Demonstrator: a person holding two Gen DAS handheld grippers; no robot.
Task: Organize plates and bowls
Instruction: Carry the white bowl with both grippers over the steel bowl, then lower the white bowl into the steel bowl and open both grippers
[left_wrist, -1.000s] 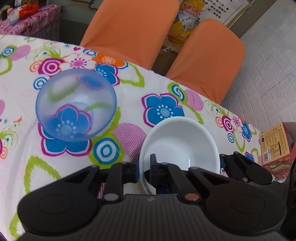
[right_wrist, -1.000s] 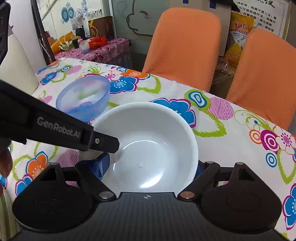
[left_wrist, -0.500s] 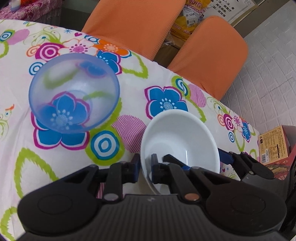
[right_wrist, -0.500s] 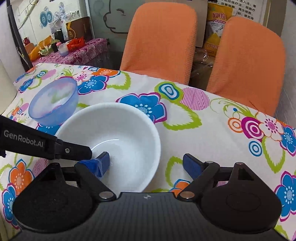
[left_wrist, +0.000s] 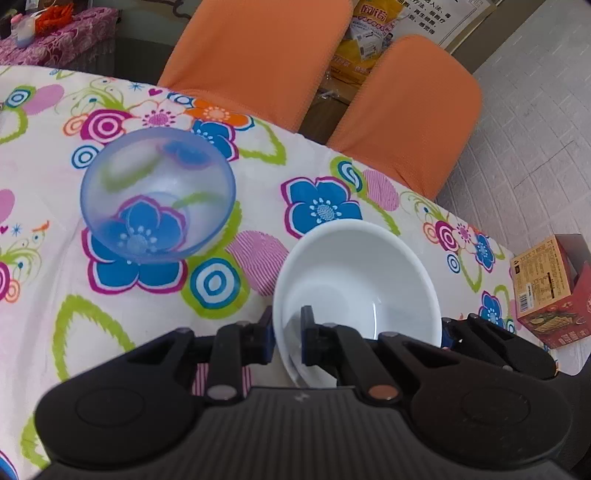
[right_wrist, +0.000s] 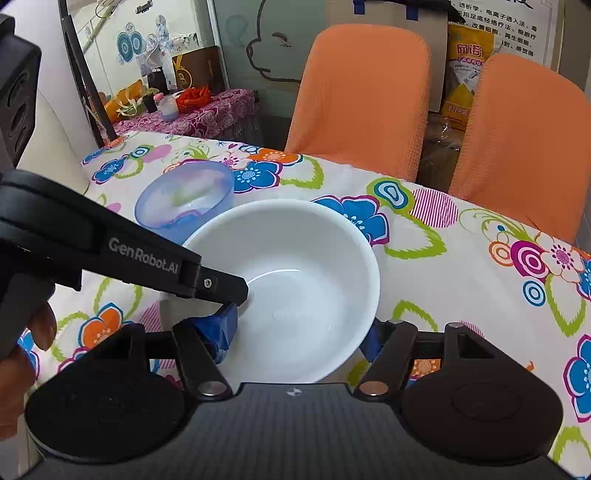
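Observation:
A white bowl (left_wrist: 362, 280) sits tilted over the flowered tablecloth (left_wrist: 48, 295). My left gripper (left_wrist: 287, 334) is shut on its near rim, one finger inside and one outside. In the right wrist view the same white bowl (right_wrist: 303, 280) lies between the wide-open fingers of my right gripper (right_wrist: 297, 338), whose blue pads (right_wrist: 369, 339) sit close to its sides. The left gripper (right_wrist: 232, 299) reaches in from the left and clamps the rim. A translucent blue bowl (left_wrist: 155, 195) stands upright on the cloth, apart to the left; the blue bowl (right_wrist: 184, 195) is just behind the white one.
Two orange chairs (right_wrist: 358, 92) (right_wrist: 524, 140) stand at the table's far edge. A printed carton (left_wrist: 543, 291) lies off the table's right end. A cluttered side table with a purple cloth (right_wrist: 199, 114) is at the back left. A hand (right_wrist: 22, 350) holds the left gripper.
The white bowl, held by the left gripper, has moved right, back between the right gripper's fingers after sitting left of them half a second ago. The blue bowl stayed put.

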